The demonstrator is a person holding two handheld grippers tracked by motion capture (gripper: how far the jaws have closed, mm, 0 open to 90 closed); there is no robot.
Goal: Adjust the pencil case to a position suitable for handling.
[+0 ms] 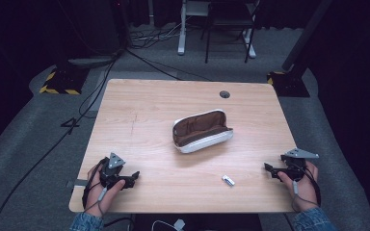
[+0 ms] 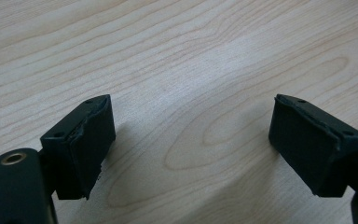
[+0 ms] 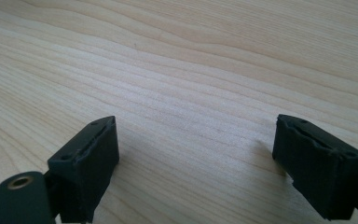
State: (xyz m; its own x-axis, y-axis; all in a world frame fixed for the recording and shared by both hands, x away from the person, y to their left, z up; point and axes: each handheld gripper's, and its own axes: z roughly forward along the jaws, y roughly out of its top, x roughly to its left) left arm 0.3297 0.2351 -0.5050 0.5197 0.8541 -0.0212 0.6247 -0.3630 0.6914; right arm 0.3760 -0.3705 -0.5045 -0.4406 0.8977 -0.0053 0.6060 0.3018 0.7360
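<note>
Pale wood grain covers the table (image 1: 139, 125), and from the high view you have both grippers parked low at its near edge, one at each corner, well apart from everything else. Your left gripper (image 1: 134, 176) rests on the wood and points inward toward the middle; your right gripper (image 1: 268, 168) mirrors it from the other side. That leaves the centre free for the open pouch (image 1: 201, 131), which lies on its side with its brown lining facing you, so the mouth is easy to reach from your side. The small white item (image 1: 228, 180) lies on the bare wood between the pouch and your right gripper, nearer the right, so that hand looks the likelier one to fetch it; what the item is, is too small to tell.

In the left gripper view, your left gripper (image 2: 191, 140) has its jaws spread wide with nothing between them, just wood beneath, ready to close on something.

In the right gripper view, your right gripper (image 3: 196, 161) stands the same way: jaws wide apart, empty, held close over the tabletop.
</note>
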